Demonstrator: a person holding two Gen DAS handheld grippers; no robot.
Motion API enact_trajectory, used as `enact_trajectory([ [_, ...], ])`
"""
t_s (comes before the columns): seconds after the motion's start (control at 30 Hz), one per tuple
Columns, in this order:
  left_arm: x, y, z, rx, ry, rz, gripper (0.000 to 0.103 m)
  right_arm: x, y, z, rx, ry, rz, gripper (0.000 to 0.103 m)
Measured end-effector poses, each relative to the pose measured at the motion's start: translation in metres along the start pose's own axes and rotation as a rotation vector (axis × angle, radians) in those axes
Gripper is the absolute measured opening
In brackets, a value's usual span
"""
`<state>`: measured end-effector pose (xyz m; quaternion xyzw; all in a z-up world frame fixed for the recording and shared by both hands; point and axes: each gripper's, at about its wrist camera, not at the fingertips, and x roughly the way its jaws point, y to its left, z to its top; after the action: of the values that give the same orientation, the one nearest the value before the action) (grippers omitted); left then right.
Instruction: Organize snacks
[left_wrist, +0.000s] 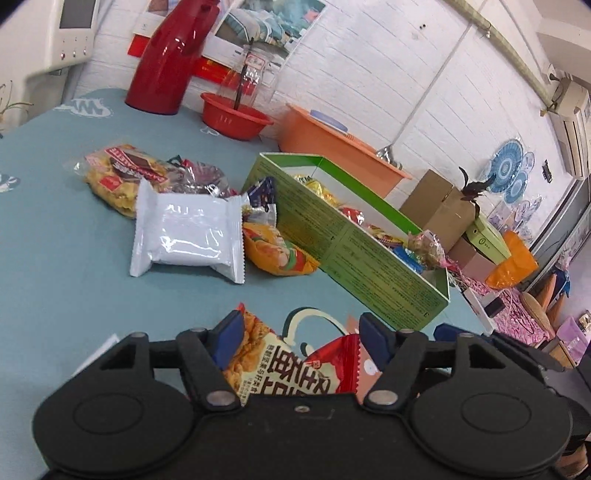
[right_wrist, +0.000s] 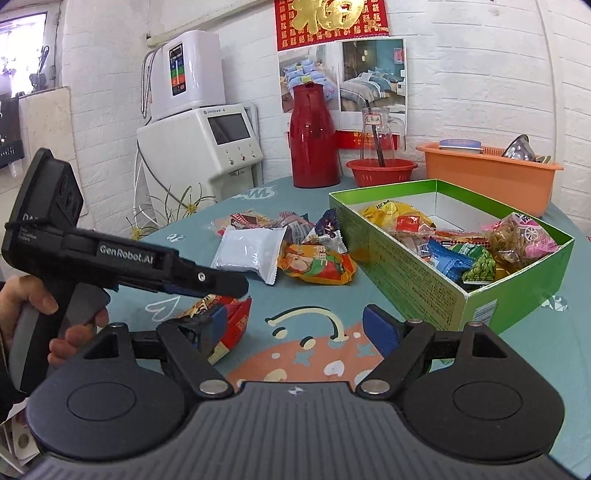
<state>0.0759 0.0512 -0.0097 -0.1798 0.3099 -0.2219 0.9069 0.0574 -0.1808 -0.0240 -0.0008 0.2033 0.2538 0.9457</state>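
Between blue pads (left_wrist: 229, 341), crinkly foil snack packet (left_wrist: 295, 365)

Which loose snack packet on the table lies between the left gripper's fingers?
The red-and-cream packet, between the left gripper; the white and orange packets lie farther off.

Green box (right_wrist: 413, 258), red-and-cream snack packet (left_wrist: 295, 365)

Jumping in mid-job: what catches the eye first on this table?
The green box, already half full of bright snack packets, stands to the right. A loose heap with a white packet lies left of it. Nearest, the left gripper straddles a red-and-orange snack packet, and the right gripper is open and empty.
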Motion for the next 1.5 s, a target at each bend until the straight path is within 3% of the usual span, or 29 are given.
enact_trajectory([
  [0.17,-0.035,0.015,-0.006,-0.045,-0.068,0.057,0.087,0.016,0.01,-0.002,0.042,0.032,0.087,0.103],
  [0.3,-0.037,0.035,-0.019,-0.116,-0.032,0.075,0.087,0.035,0.031,-0.007,0.036,0.073,0.153,0.103],
  [0.4,-0.034,0.04,-0.019,-0.15,-0.016,0.034,0.087,0.048,0.04,-0.009,0.032,0.119,0.153,0.103],
  [0.43,-0.032,0.041,-0.018,-0.156,-0.006,0.007,0.088,0.051,0.039,-0.01,0.03,0.137,0.151,0.085],
  [0.47,-0.029,0.041,-0.017,-0.161,0.006,-0.018,0.088,0.052,0.034,-0.011,0.048,0.151,0.159,0.076],
  [0.53,-0.024,0.038,-0.015,-0.166,0.022,-0.052,0.092,0.049,0.023,-0.012,0.08,0.156,0.139,0.067],
  [0.63,-0.011,0.032,-0.014,-0.144,0.042,-0.066,0.094,0.044,0.01,-0.013,0.085,0.159,0.07,0.065],
  [0.73,0.0,0.027,-0.017,-0.143,0.063,-0.088,0.094,0.039,0.003,-0.014,0.087,0.15,0.079,0.067],
  [0.8,0.001,0.025,-0.018,-0.136,0.065,-0.093,0.093,0.038,0.003,-0.013,0.07,0.135,0.109,0.073],
  [0.87,-0.003,0.024,-0.02,-0.127,0.059,-0.083,0.093,0.039,0.004,-0.01,0.053,0.125,0.132,0.097],
  [0.9,-0.007,0.025,-0.021,-0.126,0.054,-0.078,0.093,0.041,0.005,-0.009,0.046,0.124,0.141,0.103],
  [1.2,-0.021,0.026,-0.028,-0.152,0.028,-0.084,0.09,0.07,0.002,0.004,-0.097,0.185,0.206,0.103],
  [1.23,-0.019,0.026,-0.028,-0.158,0.022,-0.082,0.089,0.073,0.002,0.005,-0.108,0.194,0.219,0.103],
  [1.33,-0.012,0.03,-0.029,-0.181,0.018,-0.074,0.07,0.078,-0.001,0.007,-0.092,0.208,0.241,0.103],
  [1.37,-0.009,0.031,-0.029,-0.184,0.022,-0.073,0.056,0.077,-0.001,0.006,-0.073,0.208,0.25,0.101],
  [1.4,-0.006,0.032,-0.03,-0.187,0.029,-0.072,0.036,0.075,-0.002,0.003,-0.05,0.205,0.263,0.094],
  [1.43,-0.003,0.034,-0.03,-0.19,0.038,-0.071,0.029,0.073,-0.003,0.001,-0.029,0.207,0.273,0.076],
  [1.47,0.0,0.035,-0.031,-0.194,0.045,-0.072,0.029,0.07,-0.002,-0.002,-0.007,0.204,0.259,0.065],
  [1.5,0.003,0.035,-0.031,-0.201,0.051,-0.079,0.028,0.067,-0.001,-0.003,0.001,0.197,0.241,0.063],
])
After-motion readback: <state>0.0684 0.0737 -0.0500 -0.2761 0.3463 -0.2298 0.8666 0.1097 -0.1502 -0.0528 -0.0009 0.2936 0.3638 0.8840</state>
